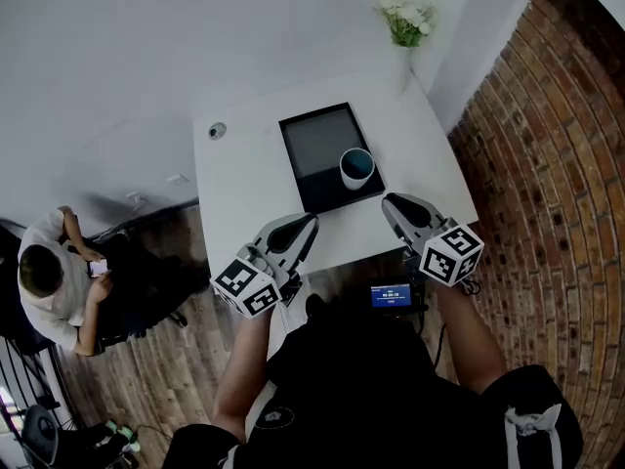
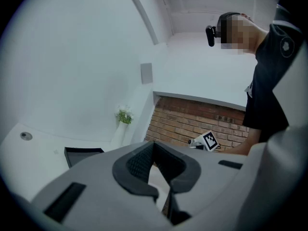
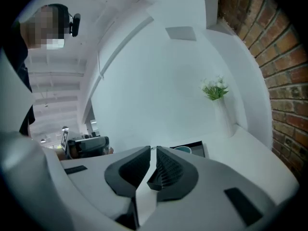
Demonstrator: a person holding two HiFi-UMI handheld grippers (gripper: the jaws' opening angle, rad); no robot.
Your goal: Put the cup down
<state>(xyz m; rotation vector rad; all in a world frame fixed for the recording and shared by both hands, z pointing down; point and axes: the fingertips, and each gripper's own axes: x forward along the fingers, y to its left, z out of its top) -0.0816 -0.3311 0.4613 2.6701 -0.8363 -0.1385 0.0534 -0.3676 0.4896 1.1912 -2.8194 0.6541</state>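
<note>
Plainly, the cup (image 1: pixel 356 167) stood upright on the black tray (image 1: pixel 312 140), at the tray's corner nearest the right gripper (image 1: pixel 389 201), and no jaw touched it. It sat just ahead of that gripper's tips and slightly to their left. In the right gripper view only its rim peeped over the jaw tips. The right gripper's jaws were drawn together to a thin slit, with nothing between them. The left gripper (image 1: pixel 312 220) hung off to the cup's left and nearer the person, its tips by the tray's near edge. Its jaws were likewise closed tip to tip and empty.

The tray lay on the white table (image 1: pixel 244 184), beyond both grippers. Farther off, at the table's far right corner, a white vase of flowers (image 1: pixel 405 22) stood against the wall. A small round fitting (image 1: pixel 217 130) was set in the tabletop, far ahead of the left gripper and to its left. A brick wall (image 1: pixel 547 164) rose to the right of the right gripper. Well away to the left of the left gripper, a seated person (image 1: pixel 54 281) bent over something held in the hands.
</note>
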